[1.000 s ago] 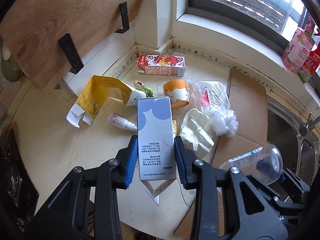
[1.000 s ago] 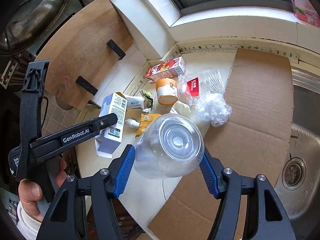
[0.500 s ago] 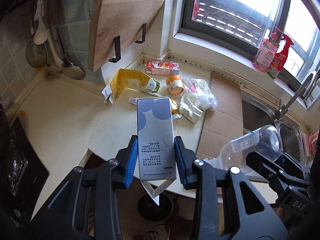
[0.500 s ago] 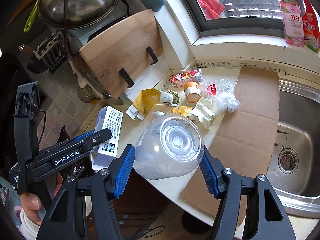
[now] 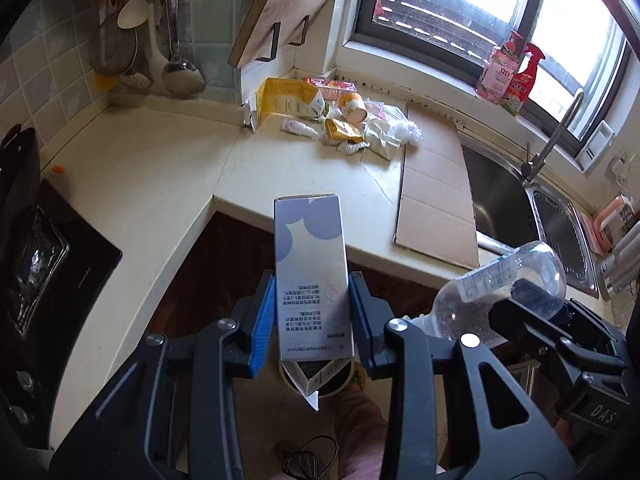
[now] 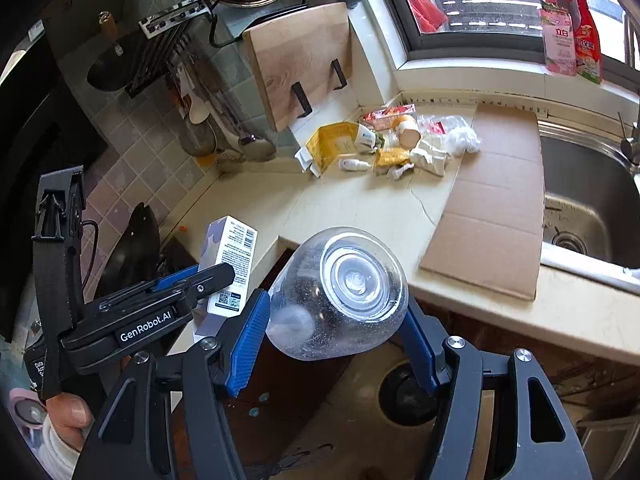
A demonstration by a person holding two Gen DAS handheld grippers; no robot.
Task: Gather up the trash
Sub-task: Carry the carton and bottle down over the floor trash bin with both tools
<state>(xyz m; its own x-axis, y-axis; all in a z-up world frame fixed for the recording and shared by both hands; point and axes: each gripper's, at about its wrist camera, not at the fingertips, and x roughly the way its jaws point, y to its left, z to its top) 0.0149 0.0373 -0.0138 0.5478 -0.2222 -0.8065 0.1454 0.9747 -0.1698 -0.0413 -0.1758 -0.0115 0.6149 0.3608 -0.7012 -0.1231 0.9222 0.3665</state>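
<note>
L gripper point(image 5: 312, 316): my blue pads are clamped on both sides of a grey-and-white carton point(image 5: 310, 272), gripped low on its body, most of it sticking out past the fingertips. Its bottom flap hangs loose and torn below the pads. R gripper point(image 6: 336, 312): set wide around a clear plastic bottle point(image 6: 340, 292), base toward the cam, pads pressing the curved wall on each side. Both pieces of trash are off the countertop point(image 5: 168, 184), held out over the floor in front of the cabinet.

Risks as I judge them:
- Bottle is round, thin and slick; w/ pads on the curve it could squirt out or crush and slip if I swing fast.
- Carton is hollow; grip near one end means it may pivot or buckle btw the pads.
- The 2 grippers sit close side by side; the L one is just beside the bottle in the R view, so a bump could knock either item loose.
- A dark round thing shows on the floor point(image 6: 404, 400) below; can't tell if it's the bin. If it is, releasing off-centre drops stuff on the floor.

Rest of the trash pile point(image 5: 340, 120) (yellow box, wrappers, plastic bag) lies in the counter corner by the window, next to a cardboard sheet point(image 5: 436, 192) and the sink point(image 5: 520, 208). Plenty left to fetch.
</note>
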